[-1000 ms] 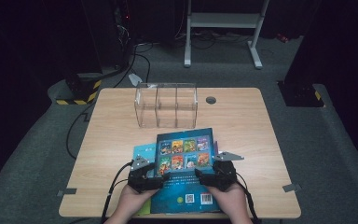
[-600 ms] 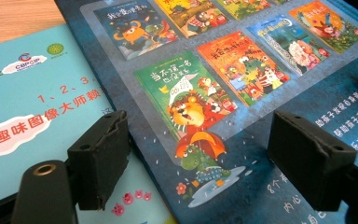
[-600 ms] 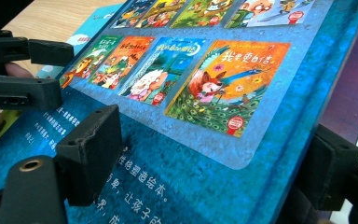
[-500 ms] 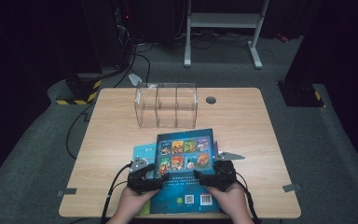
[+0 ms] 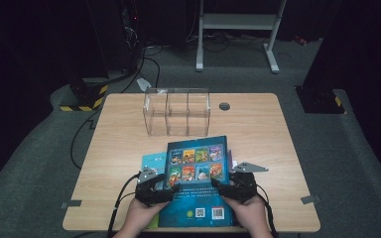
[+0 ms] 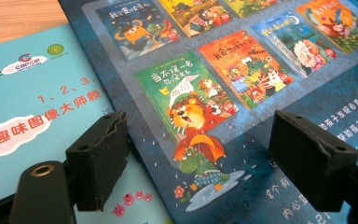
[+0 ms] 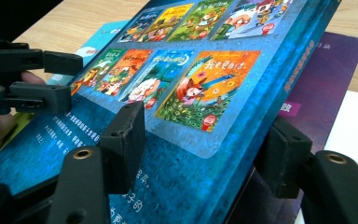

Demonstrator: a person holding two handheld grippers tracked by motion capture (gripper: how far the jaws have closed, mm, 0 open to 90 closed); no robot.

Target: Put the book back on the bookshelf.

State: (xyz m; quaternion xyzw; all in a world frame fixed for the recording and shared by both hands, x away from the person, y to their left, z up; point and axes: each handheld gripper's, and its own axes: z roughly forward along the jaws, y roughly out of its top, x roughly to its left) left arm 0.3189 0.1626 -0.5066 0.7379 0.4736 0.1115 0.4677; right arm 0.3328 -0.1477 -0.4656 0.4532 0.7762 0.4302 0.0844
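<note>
A blue picture book [image 5: 196,168] lies on top of a stack near the table's front edge, its cover showing several small book pictures. My left gripper [image 5: 171,187] is at its left edge. In the left gripper view its jaws [image 6: 196,154] stand open over the cover [image 6: 242,70] and the teal book [image 6: 37,93] beneath. My right gripper [image 5: 217,186] is at the book's right edge. Its jaws [image 7: 203,144] have just been closing, with that raised edge [image 7: 177,177] between them: one jaw over the cover, the other beside the spine. No firm press shows.
A clear plastic box [image 5: 177,113] with three compartments stands behind the books on the wooden table [image 5: 258,129]. A purple book [image 7: 326,79] and a white one [image 7: 354,121] lie under the blue book. A round hole [image 5: 224,106] sits at the back.
</note>
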